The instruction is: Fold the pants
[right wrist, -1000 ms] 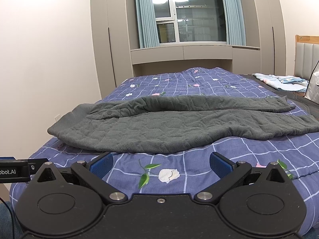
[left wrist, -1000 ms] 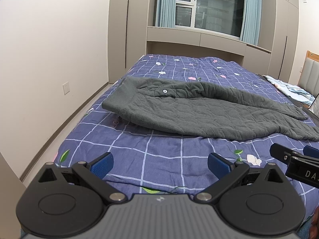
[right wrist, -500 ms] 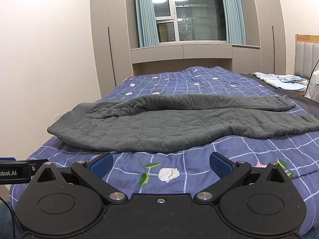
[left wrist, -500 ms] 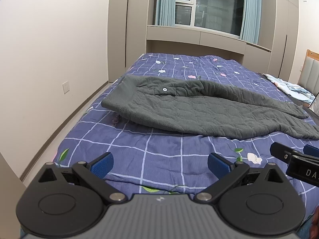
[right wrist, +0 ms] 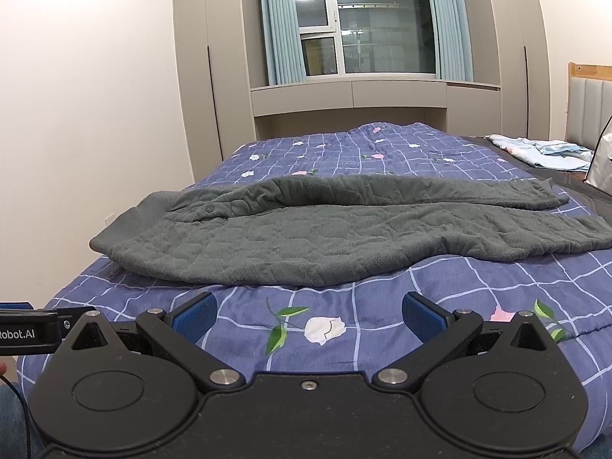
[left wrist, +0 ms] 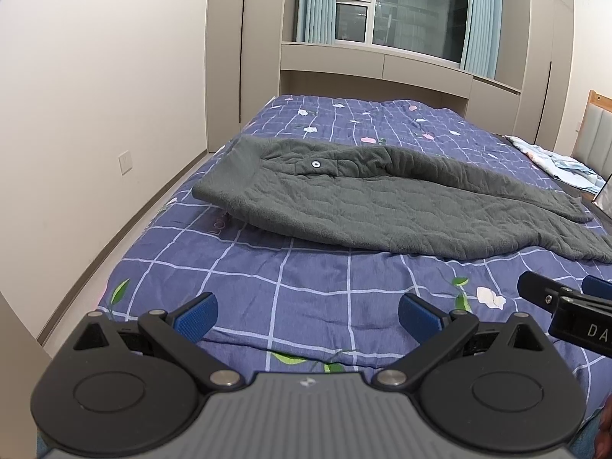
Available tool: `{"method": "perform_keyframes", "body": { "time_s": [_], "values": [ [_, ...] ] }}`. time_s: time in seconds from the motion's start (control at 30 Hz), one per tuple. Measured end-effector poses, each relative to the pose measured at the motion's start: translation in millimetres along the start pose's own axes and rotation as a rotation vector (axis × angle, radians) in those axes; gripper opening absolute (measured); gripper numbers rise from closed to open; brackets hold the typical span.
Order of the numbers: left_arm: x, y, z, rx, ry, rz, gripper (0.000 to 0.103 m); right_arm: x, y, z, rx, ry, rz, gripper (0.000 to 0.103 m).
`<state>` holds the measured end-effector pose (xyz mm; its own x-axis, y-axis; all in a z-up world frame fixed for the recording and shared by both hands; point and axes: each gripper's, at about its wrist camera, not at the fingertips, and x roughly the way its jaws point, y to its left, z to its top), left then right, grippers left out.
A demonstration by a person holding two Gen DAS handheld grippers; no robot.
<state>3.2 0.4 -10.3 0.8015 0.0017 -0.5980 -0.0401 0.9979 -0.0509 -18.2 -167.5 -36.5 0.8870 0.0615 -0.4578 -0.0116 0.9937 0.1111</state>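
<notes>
Dark grey quilted pants lie lengthwise across the bed, waistband to the left, legs running right, one leg laid over the other. They also show in the right wrist view. My left gripper is open and empty, above the quilt, short of the pants. My right gripper is open and empty, also short of the pants' near edge. The right gripper's finger shows at the right of the left wrist view.
The bed has a blue checked floral quilt. Light folded cloth lies at the far right near the headboard. A wall with a socket runs along the left; cabinets and a window stand behind the bed.
Both grippers have stayed open. The views have shifted only slightly; the pants have not moved.
</notes>
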Motion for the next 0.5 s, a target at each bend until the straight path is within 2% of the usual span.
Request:
{"method": "perform_keyframes", "body": {
  "time_s": [0.5],
  "values": [
    [8.4, 0.6, 5.7, 0.001, 0.033, -0.001, 0.102, 4.2, 2.3, 4.5, -0.021, 0.023, 0.002, 0.103]
  ]
}}
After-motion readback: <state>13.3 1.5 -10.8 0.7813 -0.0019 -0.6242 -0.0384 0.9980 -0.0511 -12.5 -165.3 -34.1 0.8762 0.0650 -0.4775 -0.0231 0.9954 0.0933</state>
